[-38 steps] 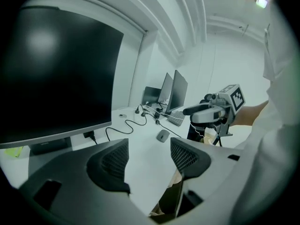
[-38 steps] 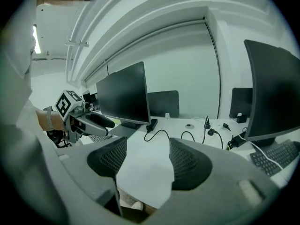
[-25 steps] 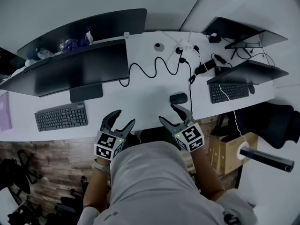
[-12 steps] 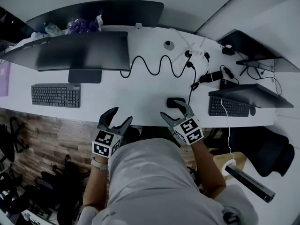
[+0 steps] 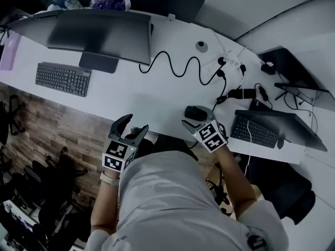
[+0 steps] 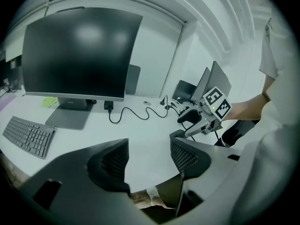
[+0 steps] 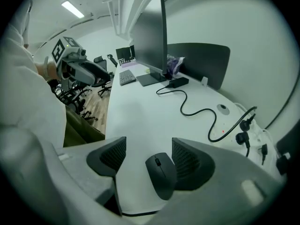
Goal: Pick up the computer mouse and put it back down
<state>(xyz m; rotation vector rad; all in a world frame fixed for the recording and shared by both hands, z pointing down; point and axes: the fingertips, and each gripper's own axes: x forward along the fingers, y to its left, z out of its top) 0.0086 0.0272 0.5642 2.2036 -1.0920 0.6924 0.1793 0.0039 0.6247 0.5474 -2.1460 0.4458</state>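
A black computer mouse (image 5: 192, 111) lies on the white desk (image 5: 157, 101) near its front edge. My right gripper (image 5: 193, 117) is open and straddles it. In the right gripper view the mouse (image 7: 161, 175) rests on the desk between the two jaws, close against the right-hand jaw and with a gap to the left one; the right gripper (image 7: 149, 159) has not lifted it. My left gripper (image 5: 134, 126) hangs open and holds nothing at the desk's front edge, to the left of the mouse. The left gripper (image 6: 149, 157) looks across the desk at the right gripper (image 6: 202, 121).
A wide monitor (image 5: 94, 33) and a keyboard (image 5: 63, 79) stand at the left. A looping black cable (image 5: 178, 69) runs to a power strip (image 5: 227, 64). A second keyboard (image 5: 256, 132) and monitor are at the right. Office chairs (image 5: 31, 177) stand on the floor at the left.
My right gripper has moved forward over the desk, so its open jaws now stand on either side of the mouse. The left gripper has stayed at the desk edge. The head view has shifted.
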